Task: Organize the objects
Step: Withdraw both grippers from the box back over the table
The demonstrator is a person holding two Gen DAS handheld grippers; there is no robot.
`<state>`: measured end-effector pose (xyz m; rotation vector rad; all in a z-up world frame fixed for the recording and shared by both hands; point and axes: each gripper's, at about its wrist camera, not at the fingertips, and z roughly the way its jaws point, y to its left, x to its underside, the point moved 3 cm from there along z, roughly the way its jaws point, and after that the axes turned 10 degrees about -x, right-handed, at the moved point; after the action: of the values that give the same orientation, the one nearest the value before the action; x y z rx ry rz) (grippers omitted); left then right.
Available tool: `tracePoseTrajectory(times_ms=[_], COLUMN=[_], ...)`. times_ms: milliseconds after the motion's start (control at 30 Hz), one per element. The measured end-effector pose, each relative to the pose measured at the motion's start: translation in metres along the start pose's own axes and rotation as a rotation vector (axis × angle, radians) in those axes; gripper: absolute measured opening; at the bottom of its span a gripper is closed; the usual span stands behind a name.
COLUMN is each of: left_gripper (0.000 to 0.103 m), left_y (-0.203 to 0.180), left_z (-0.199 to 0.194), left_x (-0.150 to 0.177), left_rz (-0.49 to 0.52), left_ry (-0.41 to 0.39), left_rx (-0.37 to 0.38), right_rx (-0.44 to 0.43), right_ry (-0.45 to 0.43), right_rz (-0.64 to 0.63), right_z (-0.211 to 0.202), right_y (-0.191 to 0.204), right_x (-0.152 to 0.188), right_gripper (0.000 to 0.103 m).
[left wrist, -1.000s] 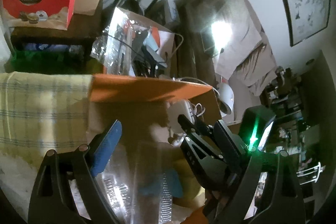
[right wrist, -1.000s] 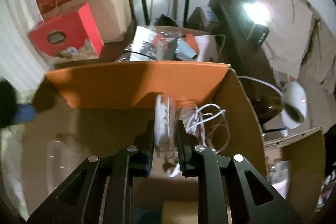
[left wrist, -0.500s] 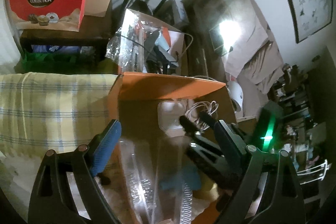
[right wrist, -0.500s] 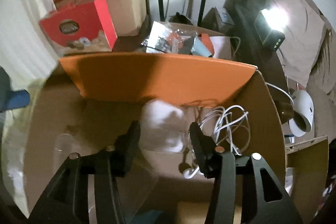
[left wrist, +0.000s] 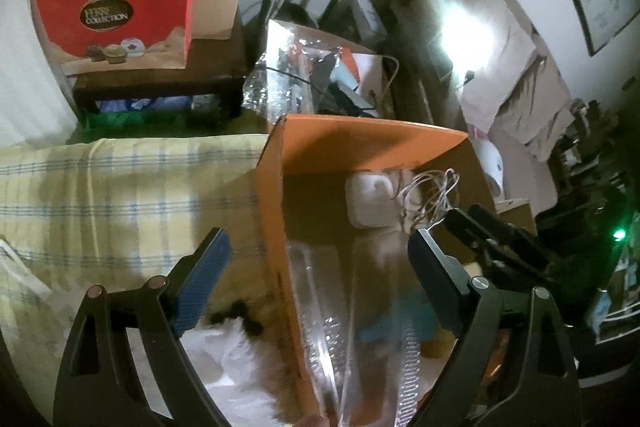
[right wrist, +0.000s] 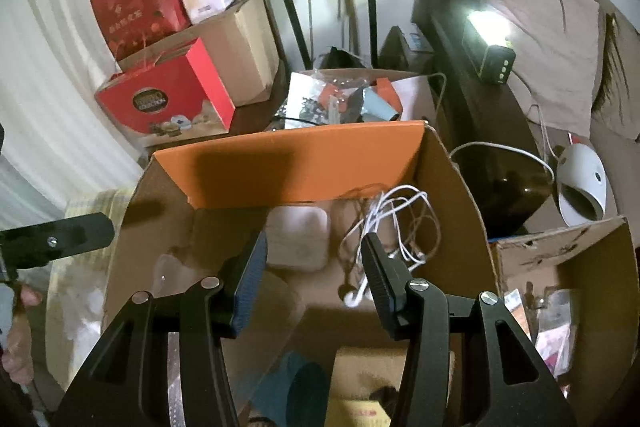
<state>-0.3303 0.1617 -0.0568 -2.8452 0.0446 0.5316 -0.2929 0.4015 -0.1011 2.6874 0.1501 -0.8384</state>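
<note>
An open cardboard box with an orange flap (right wrist: 304, 163) (left wrist: 360, 143) holds a flat white square device (right wrist: 298, 237) (left wrist: 370, 199) lying on its floor, next to tangled white cables (right wrist: 396, 223) (left wrist: 432, 191). My right gripper (right wrist: 314, 275) is open and empty, just above and in front of the white device. My left gripper (left wrist: 316, 271) is open and empty, straddling the box's left wall (left wrist: 280, 227). Clear plastic packaging (left wrist: 340, 327) and a teal object (right wrist: 296, 383) lie in the near part of the box.
A yellow plaid cloth (left wrist: 120, 195) lies left of the box. Behind it are a red chocolate gift bag (right wrist: 168, 103) (left wrist: 116, 19), a carton of clutter (right wrist: 348, 95), speaker stands and a bright lamp (right wrist: 488, 31). Another cardboard box (right wrist: 560, 275) stands at the right.
My right gripper opened and let go of the white device, which now lies flat in the box, then drew back. My left gripper shifted left, so the box sits further right in its view.
</note>
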Motion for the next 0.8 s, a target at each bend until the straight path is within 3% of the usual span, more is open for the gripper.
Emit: tracePoseTrajectory(times_ms=[167,367,600,700,800], left_gripper=[0.089,0.089,0.090,0.097,0.099], left_y=[-0.006,-0.013,-0.012,-0.008,-0.002], left_z=[-0.011,-0.028,-0.043,-0.048,-0.055], left_x=[0.015,0.031,0.050,0.057,0.065], left_rz=[0.048,0.092,0.090,0.083,0.073], left_ry=[-0.023,-0.062,-0.081,-0.089,-0.104], left_rx=[-0.038,-0.088,-0.114,-0.124,-0.127], right_rx=[0.020,0.048,0.065,0.084,0.097], right_ry=[-0.007,-0.037,-0.069,-0.097,-0.113], right_rz=[-0.016,-0.033,-0.062,-0.061,-0.062], right_z=[-0.015,-0.040,-0.066,-0.077,-0.084], right_y=[0.005,0.014,0.029,0.033,0.038], right_x=[0.007,0.017,0.034,0.040,0.048], right_gripper=[0.051,0.063,0.069,0.071,0.071])
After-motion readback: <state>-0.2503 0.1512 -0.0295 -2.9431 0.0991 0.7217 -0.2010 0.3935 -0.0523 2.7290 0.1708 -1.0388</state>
